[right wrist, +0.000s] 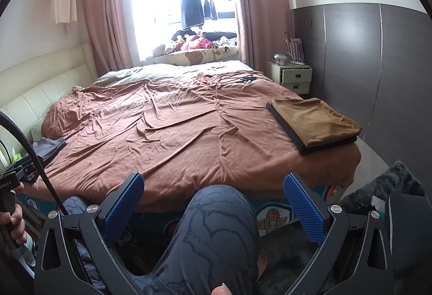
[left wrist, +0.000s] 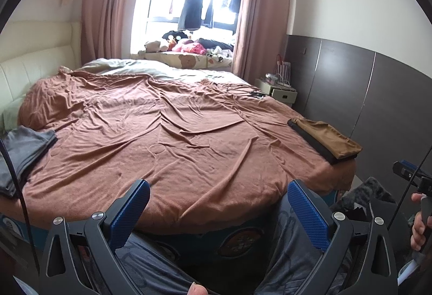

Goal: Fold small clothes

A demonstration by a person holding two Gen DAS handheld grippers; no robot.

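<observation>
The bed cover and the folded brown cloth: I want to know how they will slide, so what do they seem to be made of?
The bed cover looks like a thin, soft, matte knit, judging by its many fine creases. The folded brown cloth looks like a slightly thicker, matte, perhaps brushed fabric: its folds are rounded and show no shine. The exact fibre of either cannot be told.

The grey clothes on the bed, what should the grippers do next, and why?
Probably reach the left gripper toward the grey clothes at the bed's left edge. Both grippers are open and empty, that pile looks unfolded, while the brown stack already lies folded.
</observation>
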